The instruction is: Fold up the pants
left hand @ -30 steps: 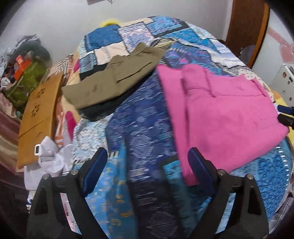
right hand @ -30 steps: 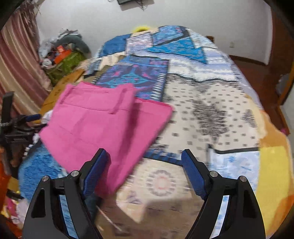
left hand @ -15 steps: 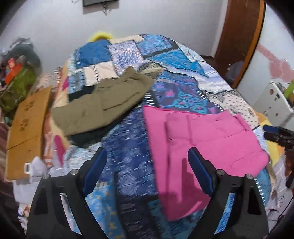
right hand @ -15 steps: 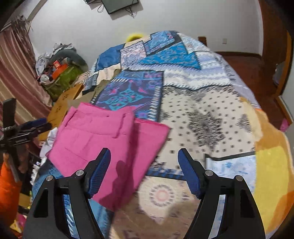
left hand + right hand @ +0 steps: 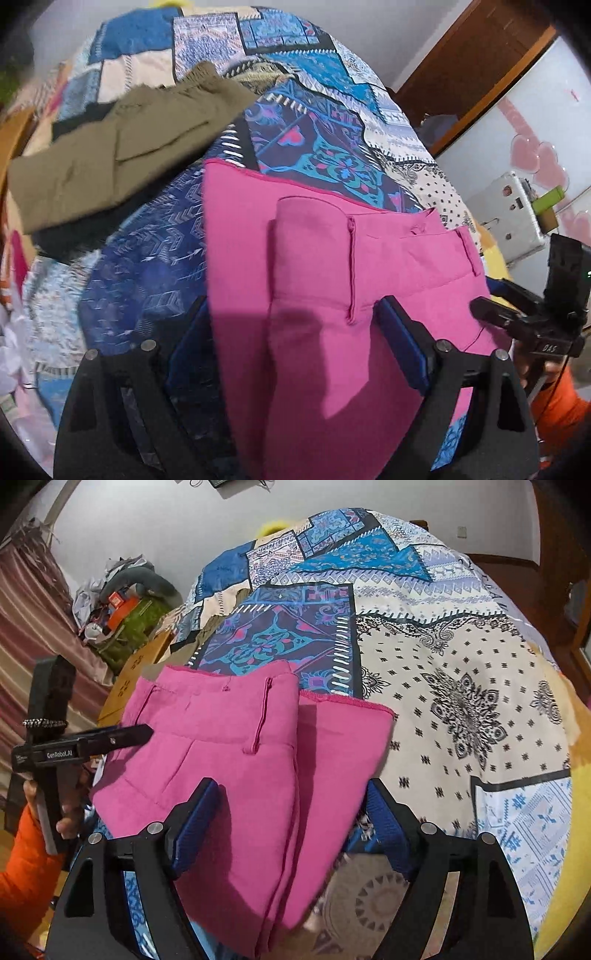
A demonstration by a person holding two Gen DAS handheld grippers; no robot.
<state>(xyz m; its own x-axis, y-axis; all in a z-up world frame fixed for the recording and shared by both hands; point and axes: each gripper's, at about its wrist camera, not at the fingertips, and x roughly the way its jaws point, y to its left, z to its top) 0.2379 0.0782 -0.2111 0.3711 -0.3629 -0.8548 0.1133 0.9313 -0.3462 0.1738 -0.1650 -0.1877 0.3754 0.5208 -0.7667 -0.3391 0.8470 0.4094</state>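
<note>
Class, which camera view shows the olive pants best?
The left wrist view: the olive pants lie in full sight there on the quilt. The right wrist view shows only a sliver behind the pink pants.

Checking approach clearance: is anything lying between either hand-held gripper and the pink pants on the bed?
Nothing visible. The pink pants lie uncovered on the bedspread under both open grippers, left hand-held gripper and right hand-held gripper. The olive pants lie apart, farther back.
</note>
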